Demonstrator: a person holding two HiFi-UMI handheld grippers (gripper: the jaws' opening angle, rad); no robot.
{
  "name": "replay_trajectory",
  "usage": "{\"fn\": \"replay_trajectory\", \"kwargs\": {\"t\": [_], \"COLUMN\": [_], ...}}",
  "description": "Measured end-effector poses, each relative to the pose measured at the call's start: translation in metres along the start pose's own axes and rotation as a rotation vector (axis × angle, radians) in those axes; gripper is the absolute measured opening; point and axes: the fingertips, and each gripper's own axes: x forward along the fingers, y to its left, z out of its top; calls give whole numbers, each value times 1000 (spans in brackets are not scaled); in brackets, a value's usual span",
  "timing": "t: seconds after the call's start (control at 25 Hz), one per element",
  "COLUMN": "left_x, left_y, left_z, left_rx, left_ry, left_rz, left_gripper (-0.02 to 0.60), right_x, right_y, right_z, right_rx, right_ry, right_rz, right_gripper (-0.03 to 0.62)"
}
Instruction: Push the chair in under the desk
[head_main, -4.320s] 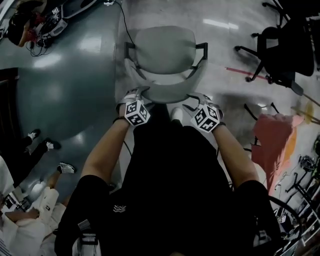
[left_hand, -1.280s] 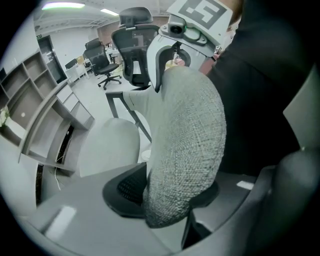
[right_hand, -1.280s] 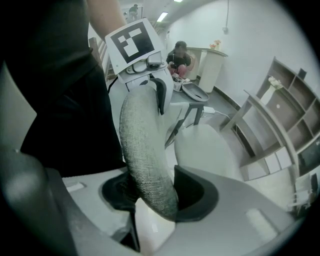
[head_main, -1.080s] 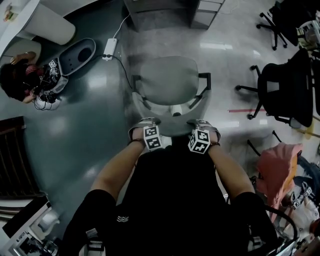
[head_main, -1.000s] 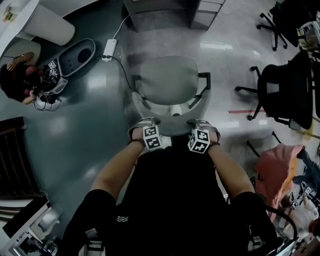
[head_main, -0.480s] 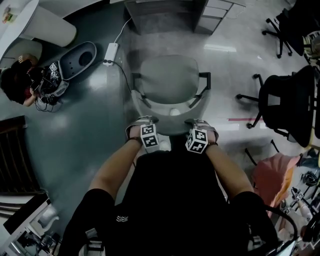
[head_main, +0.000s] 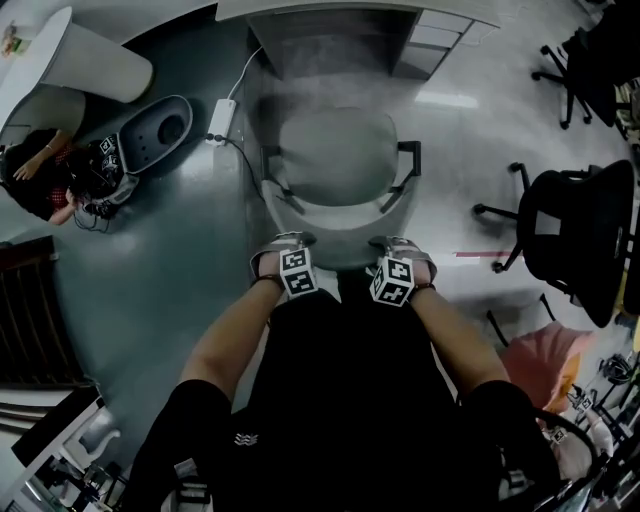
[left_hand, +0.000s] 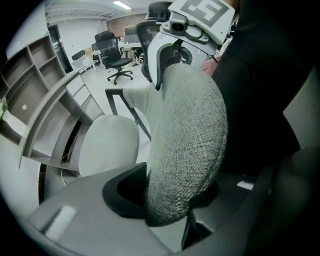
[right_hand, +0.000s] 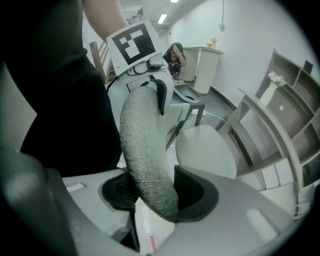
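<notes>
Holding: my left tongs (head_main: 284, 252) and my right tongs (head_main: 399, 252) are both clamped on the top edge of the backrest (head_main: 336, 232), one near each end of its curve. In both gripper views the padded edge fills the space between the jaws.
Chair: the chair (head_main: 335, 160) stands directly in front of me, with its seat pointing to the desk (head_main: 320, 8). The front of the seat is near the desk edge, and I cannot tell if it is already under it.
Room to move: the opening under the desk is straight ahead, with a drawer unit (head_main: 432, 40) on its right side. A white power strip (head_main: 221, 107) and its cable lie on the floor (head_main: 150, 260) just left of the chair. A black office chair (head_main: 570, 225) stands well apart on the right.
Materials: the backrest is coarse grey woven fabric, rounded at the edge. The seat is pale and rounded, the armrests (head_main: 408, 150) are thin dark frames, and the floor is glossy.
Writing: the cubes (head_main: 297, 276) carry black and white square patterns. The small white mark on my shirt (head_main: 238, 438) is too small to read.
</notes>
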Motion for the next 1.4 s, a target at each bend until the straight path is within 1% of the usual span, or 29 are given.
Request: {"fn": "replay_trajectory", "kwargs": {"t": [0.2, 0.48, 0.96, 1.2, 1.4], "left_x": [-3, -3, -2, -10, -12], "left_y": [43, 86, 160, 197, 228], "left_z": [4, 6, 1, -9, -7], "left_rx": [-8, -16, 7, 27, 37], "left_ry": [6, 7, 2, 1, -4], "left_rz": [15, 17, 9, -4, -4], "left_gripper": [186, 187, 184, 184, 184], "right_x": [1, 4, 19, 24, 26], "right_y": [-42, -83, -155, -186, -216], "right_z": [5, 10, 25, 43, 48], "right_rx": [-10, -7, 8, 25, 39], "right_ry": [-10, -4, 26, 32, 40], "right_rz": [-5, 3, -1, 5, 0], "right_gripper": [178, 176, 175, 173, 173]}}
